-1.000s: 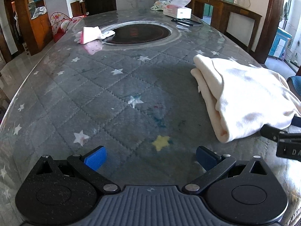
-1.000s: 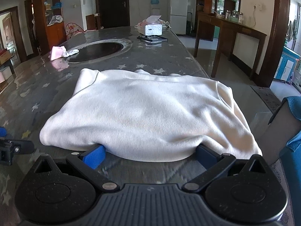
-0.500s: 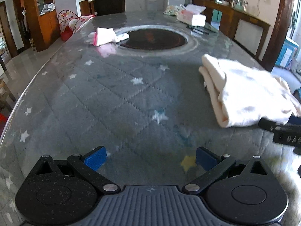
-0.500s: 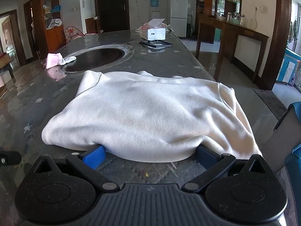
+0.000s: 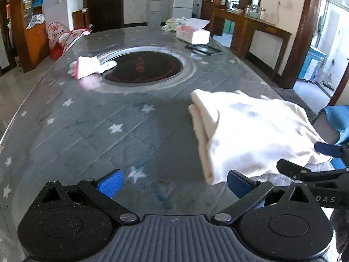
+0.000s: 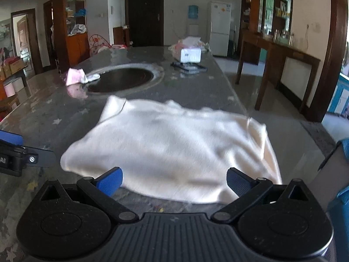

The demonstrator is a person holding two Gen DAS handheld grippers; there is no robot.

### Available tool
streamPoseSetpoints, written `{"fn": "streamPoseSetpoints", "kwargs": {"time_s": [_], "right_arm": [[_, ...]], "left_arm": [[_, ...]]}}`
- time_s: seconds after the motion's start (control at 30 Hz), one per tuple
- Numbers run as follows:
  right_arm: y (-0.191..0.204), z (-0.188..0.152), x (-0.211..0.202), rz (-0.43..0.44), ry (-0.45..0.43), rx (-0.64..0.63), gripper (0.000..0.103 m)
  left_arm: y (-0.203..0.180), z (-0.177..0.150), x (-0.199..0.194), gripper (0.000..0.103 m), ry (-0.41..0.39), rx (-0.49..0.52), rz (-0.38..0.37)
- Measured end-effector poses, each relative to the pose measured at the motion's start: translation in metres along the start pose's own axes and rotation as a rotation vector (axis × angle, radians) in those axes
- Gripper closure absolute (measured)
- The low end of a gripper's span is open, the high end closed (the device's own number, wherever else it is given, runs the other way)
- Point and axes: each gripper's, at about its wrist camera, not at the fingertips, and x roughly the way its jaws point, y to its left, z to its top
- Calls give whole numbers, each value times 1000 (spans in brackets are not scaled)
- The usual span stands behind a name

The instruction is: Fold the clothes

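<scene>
A cream-white garment [image 6: 174,148] lies folded into a rough rectangle on the near right part of the grey star-patterned tabletop [image 5: 98,126]. Its soft, fleecy fabric is stacked in layers, with a thick doubled edge showing along the left side in the left wrist view [image 5: 246,135]. The top surface is mostly smooth with shallow wrinkles, and the near edge droops slightly.
</scene>
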Motion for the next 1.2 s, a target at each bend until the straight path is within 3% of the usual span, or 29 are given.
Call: {"fn": "streamPoseSetpoints", "kwargs": {"time_s": [0.33,0.53,0.67,0.77,1.0,1.2], "right_arm": [[-25,25,-6,34,-25,16,8],[-38,32,5,53,-3,8,21],[-49,41,20,58,8,7,28],[-61,50,36,69,19,2,36],[-80,71,80,52,48,-8,41],[-90,78,112,94,95,-22,49]], "left_arm": [[-23,25,1,0,-41,54,-15],[-33,40,11,10,-44,94,-31],[-33,54,25,20,-38,96,-48],[-35,66,38,21,-37,113,-42],[-43,91,70,23,-33,168,-50],[-43,104,95,25,-26,211,-57]]}}
